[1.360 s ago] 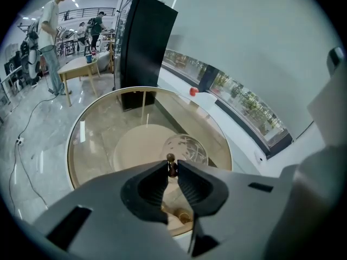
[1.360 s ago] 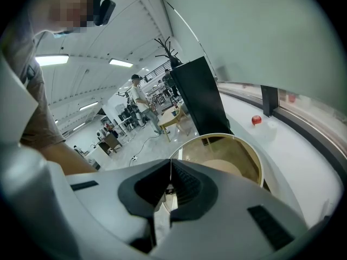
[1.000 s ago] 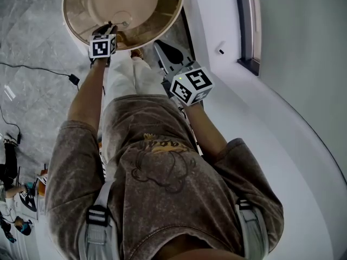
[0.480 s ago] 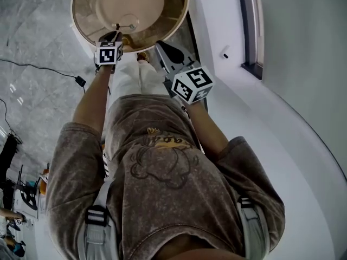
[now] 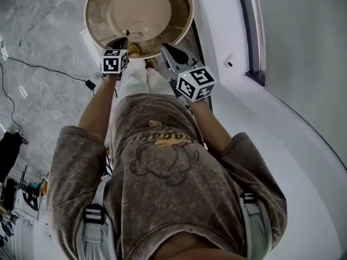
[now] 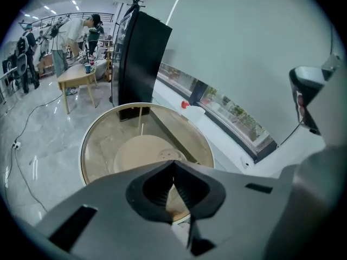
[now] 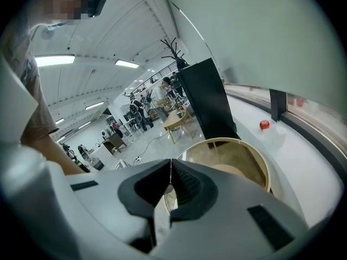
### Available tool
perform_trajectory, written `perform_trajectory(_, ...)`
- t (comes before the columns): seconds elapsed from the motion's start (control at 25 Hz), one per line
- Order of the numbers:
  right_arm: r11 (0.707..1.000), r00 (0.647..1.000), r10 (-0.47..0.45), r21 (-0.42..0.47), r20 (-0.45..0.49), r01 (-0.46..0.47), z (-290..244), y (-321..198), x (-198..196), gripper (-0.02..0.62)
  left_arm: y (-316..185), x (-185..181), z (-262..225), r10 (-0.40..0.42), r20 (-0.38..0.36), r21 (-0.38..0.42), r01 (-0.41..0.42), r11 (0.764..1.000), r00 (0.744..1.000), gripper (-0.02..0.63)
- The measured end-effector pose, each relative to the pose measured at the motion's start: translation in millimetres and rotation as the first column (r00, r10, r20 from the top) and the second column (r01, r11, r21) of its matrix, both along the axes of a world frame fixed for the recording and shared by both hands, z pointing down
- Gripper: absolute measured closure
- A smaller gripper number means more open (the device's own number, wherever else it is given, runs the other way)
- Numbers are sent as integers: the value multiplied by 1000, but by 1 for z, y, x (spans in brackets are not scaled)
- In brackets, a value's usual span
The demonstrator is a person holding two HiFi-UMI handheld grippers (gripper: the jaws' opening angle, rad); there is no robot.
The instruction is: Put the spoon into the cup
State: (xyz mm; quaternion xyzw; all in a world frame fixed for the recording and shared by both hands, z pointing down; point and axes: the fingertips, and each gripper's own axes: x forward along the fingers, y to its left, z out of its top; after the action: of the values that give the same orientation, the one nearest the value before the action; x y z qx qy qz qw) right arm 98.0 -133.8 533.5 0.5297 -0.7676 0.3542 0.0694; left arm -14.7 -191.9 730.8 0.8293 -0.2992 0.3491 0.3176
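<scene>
I cannot make out a spoon or a cup in any view. My left gripper (image 5: pixel 122 40) hangs over the near edge of a round glass-topped table (image 5: pixel 187 15) with a tan rim. Its jaws (image 6: pixel 173 169) are shut tip to tip and nothing shows between them. A small dark fitting (image 5: pixel 140 33) sits on the pale disc under the glass, just beyond the left gripper. My right gripper (image 5: pixel 166 49) is held beside the table's near right edge. Its jaws (image 7: pixel 171 169) are also shut with nothing between them.
A white curved ledge (image 5: pixel 260 118) runs along the right below a window strip (image 5: pixel 250 26), with a small red thing (image 7: pixel 264 124) on it. A tall black panel (image 6: pixel 138 58) stands behind the table. A cable (image 5: pixel 54 69) crosses the marble floor. People stand around a wooden table (image 6: pixel 76 77) far back.
The left gripper has lifted away from the table's near edge toward me. The right gripper has stayed where it was. The head view has shifted, so the table sits further right.
</scene>
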Motion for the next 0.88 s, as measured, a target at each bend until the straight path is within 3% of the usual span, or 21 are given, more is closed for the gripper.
perform_trajectory(0.44,999,1000,-3,45,-2,3,-26,1,-2,575,-9,9,-121,-10,-106,122,23,992,994,588)
perform_trajectory(0.88,991,1000,-13,133,-13,14,-57,-15,-9,575,-10,-1,-227,31,-213,282,31,959,976,588)
